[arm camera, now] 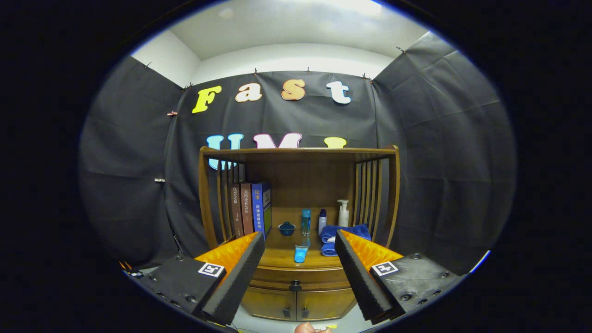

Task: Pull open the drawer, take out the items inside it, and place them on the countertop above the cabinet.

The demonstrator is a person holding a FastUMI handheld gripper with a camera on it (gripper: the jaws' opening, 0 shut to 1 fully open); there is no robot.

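gripper view puts your gripper well back from the wooden cabinet, its two fingers spread wide with nothing between them, and open air lies from their tips to the cabinet front. the drawer sits shut just under the countertop, its dark knob centred between your fingers above two small doors. on the countertop a light blue tube lies near the front edge, with books, a small blue bowl, bottles and a folded blue towel behind it, black cloth walling the booth around.
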